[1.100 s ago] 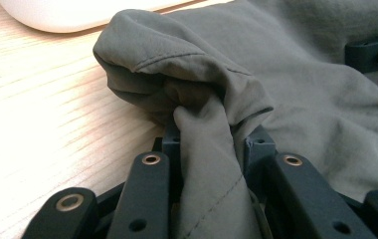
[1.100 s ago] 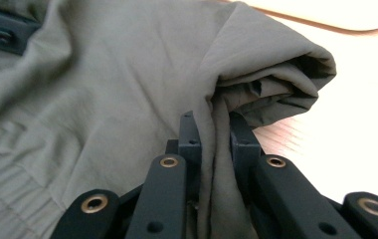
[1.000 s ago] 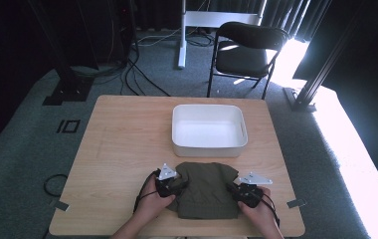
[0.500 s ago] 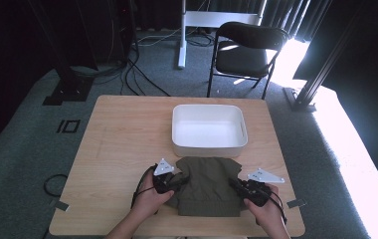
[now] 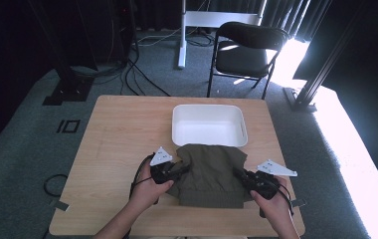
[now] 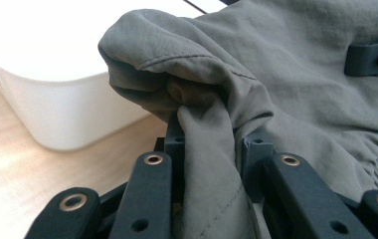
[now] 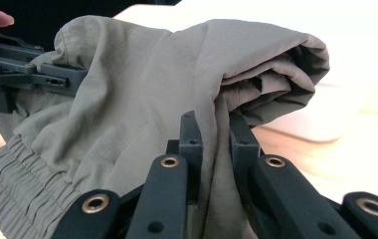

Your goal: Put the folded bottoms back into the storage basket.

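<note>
The left claw was pinched on the left edge of the folded olive garment, a bunched fold caught between its jaws in the left gripper view. The right claw was clamped the same way on the garment's right edge. The garment spanned the gap between the two claws, its elastic waistband toward the near side, on the near half of the desk. Its far edge touched or overlapped the near wall of the white bin, which lay directly beyond, about equally close to both hands. Any carry into the bin would probably run straight away from the person.
</note>
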Demonstrator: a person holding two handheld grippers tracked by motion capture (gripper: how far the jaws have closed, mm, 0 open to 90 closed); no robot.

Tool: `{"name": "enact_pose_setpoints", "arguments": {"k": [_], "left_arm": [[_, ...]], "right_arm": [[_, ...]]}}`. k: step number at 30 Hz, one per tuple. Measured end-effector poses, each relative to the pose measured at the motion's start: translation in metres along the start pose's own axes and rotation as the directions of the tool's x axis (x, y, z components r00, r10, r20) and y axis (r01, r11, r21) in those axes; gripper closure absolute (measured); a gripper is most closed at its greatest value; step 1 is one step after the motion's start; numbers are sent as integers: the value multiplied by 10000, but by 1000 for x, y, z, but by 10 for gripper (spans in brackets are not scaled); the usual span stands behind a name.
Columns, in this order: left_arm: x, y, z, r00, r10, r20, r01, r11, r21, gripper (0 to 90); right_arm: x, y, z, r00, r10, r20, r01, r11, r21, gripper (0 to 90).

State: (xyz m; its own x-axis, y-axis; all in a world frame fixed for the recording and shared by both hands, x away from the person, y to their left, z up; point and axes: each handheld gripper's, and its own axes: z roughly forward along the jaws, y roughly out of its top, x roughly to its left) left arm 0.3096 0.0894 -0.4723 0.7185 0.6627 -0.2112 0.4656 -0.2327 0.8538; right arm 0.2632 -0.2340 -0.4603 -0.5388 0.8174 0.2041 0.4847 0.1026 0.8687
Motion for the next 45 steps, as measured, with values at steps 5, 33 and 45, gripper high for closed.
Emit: {"name": "enact_pose_setpoints", "arguments": {"k": [5,33,45], "left_arm": [[2,15,-1,10000,56,-15,-56,9998,-199,746],[35,97,17,9980,222,-594,-273,9960,-855,761],[64,129,29,9961,-27,-884,-55,9957,-921,765]], "right_arm": [[-2,14,-1,10000,-66,50,67,9997,-218,813],[-34,99,23,9987,26,508,18,9962,-867,813],[-50,132,51,9968,408,688,-349,9958,-846,814]]}}
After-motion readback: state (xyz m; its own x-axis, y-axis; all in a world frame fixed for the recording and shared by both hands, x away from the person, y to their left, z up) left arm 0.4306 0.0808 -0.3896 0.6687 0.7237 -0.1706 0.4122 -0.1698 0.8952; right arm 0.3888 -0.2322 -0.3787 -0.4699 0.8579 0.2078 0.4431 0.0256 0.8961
